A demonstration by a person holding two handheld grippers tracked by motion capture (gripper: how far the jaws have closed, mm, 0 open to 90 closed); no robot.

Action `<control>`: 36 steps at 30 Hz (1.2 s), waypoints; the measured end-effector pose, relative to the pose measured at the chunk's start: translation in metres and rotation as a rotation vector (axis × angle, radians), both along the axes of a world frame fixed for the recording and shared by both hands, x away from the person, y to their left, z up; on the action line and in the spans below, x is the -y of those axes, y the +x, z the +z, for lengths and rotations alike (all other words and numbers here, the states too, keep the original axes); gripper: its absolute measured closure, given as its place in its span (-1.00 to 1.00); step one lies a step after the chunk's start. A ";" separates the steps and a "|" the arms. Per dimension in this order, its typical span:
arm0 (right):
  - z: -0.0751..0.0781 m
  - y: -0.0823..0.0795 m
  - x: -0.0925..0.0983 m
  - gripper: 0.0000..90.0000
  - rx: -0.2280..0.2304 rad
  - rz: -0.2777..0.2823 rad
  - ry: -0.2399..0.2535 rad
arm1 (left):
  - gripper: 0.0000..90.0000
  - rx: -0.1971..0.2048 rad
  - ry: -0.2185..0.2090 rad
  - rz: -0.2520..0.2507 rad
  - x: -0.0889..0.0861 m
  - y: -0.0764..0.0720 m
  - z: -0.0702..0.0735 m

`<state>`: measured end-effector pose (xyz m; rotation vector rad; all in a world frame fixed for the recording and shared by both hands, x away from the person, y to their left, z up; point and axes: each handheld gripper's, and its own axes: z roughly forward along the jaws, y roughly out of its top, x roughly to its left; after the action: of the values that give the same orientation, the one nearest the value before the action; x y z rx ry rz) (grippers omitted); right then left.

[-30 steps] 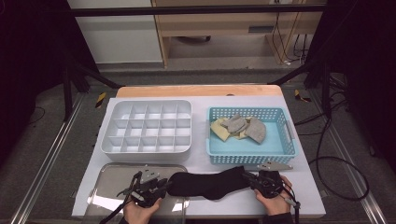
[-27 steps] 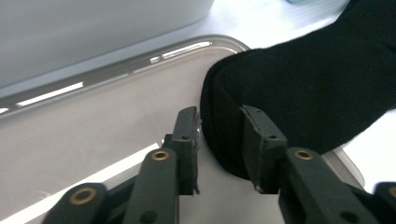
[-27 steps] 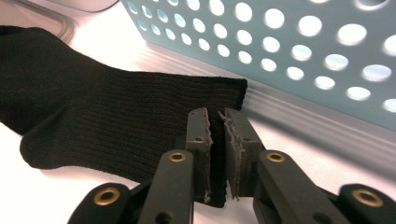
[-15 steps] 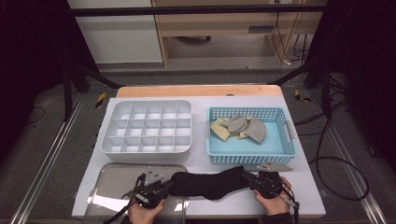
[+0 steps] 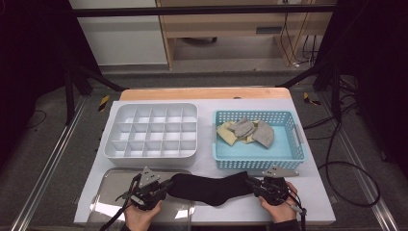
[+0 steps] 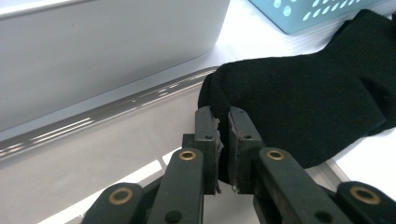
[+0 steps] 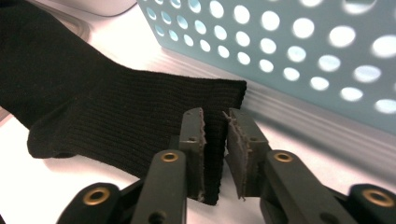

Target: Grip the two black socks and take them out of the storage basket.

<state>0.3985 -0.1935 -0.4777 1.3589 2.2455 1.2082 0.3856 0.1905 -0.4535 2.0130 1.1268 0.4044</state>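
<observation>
While the long black knitted sock (image 5: 211,187) lies stretched across the white table (image 5: 312,202) in front of the perforated light-blue plastic basket (image 5: 288,161), the left gripper (image 5: 161,186) pinches its toe end over the edge of the shiny metal tray (image 5: 110,202), jaws having just closed on the fabric. At the cuff end, the right gripper (image 5: 251,182) has its jaws just opening, the pads standing slightly off the cloth between them. Beside the basket sits the white compartmented plastic organiser (image 5: 150,130).
</observation>
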 end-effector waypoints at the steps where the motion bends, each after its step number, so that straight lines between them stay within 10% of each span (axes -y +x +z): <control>1: 0.000 0.000 0.000 0.63 -0.005 -0.007 0.008 | 0.85 -0.002 0.004 0.001 0.000 0.000 -0.001; 14: -0.010 0.002 -0.008 0.48 -0.041 0.012 0.035 | 0.85 -0.010 0.032 0.011 0.001 0.003 -0.006; 23: -0.008 -0.002 -0.011 0.82 -0.045 0.017 0.047 | 0.85 0.003 0.002 0.003 0.000 0.002 -0.002; 31: 0.027 -0.021 0.030 0.82 -0.035 -0.017 0.061 | 0.85 0.008 -0.020 -0.128 0.031 -0.003 0.006; 36: 0.011 -0.016 0.043 0.81 -0.077 -0.054 -0.017 | 0.85 -0.007 0.024 -0.141 0.052 0.010 -0.005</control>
<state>0.3829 -0.2361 -0.4667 1.4738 2.2496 1.1355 0.3957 0.1387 -0.4587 2.1012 0.9807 0.3399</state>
